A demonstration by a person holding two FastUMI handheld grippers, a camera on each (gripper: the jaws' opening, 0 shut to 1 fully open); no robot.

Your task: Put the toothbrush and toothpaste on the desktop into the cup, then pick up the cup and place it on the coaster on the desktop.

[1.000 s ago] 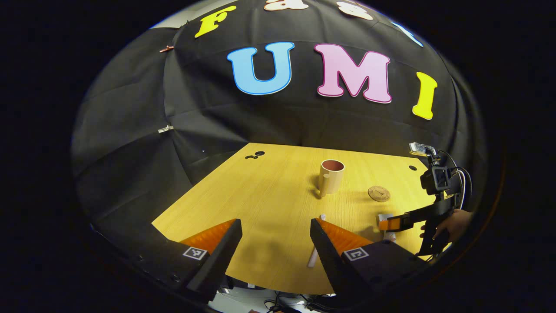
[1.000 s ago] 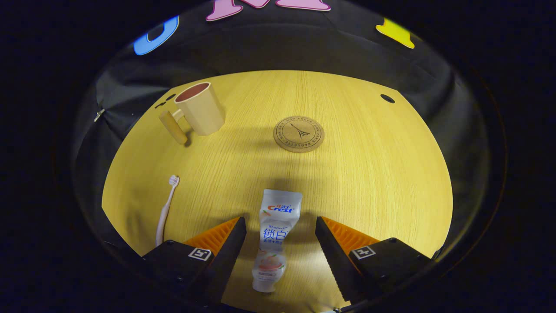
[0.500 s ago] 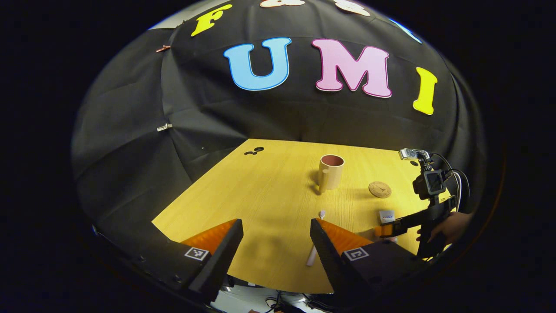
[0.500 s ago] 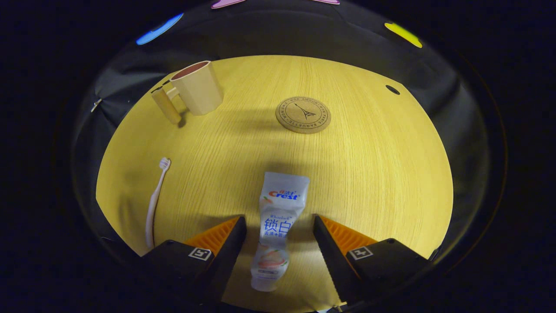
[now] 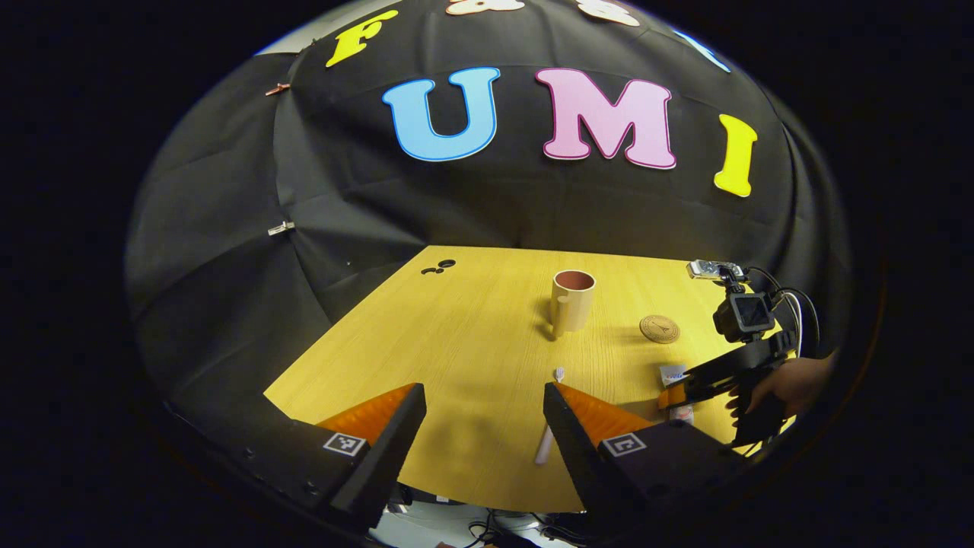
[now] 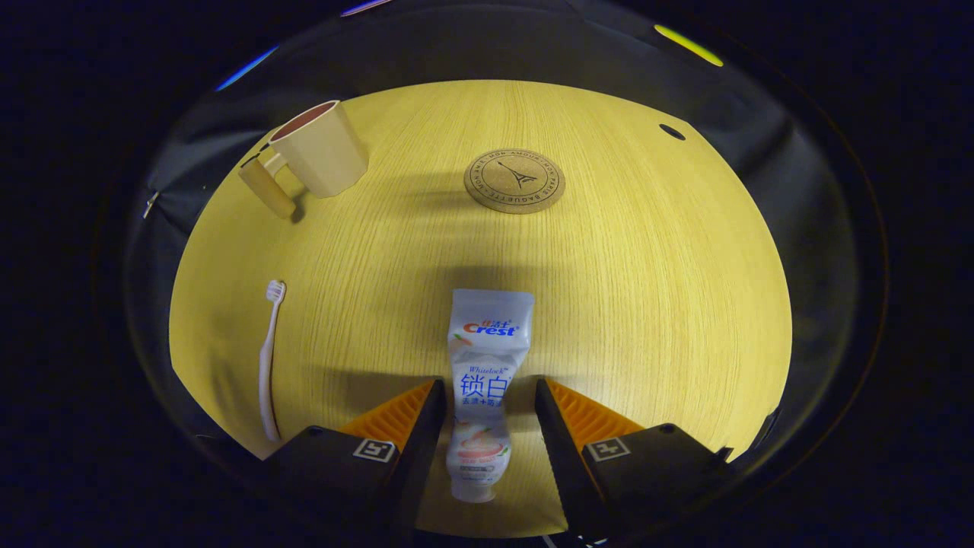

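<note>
Currently: toothpaste (image 6: 487, 373) between my right gripper (image 6: 483, 407) fingers, narrowly spread, contact unclear; tube soft, light, slippery; I grip mid-body. Left gripper (image 5: 483, 415) spread, idle.

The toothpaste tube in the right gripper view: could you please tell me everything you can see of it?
The toothpaste tube is soft white plastic with printed lettering and a peach-toned picture near its cap. It lies flat on the wooden table, its crimped flat end pointing toward the coaster, its cap toward the camera. The right gripper straddles its middle, fingers close on either side, not clearly pressing yet. Nothing else touches it.
</note>
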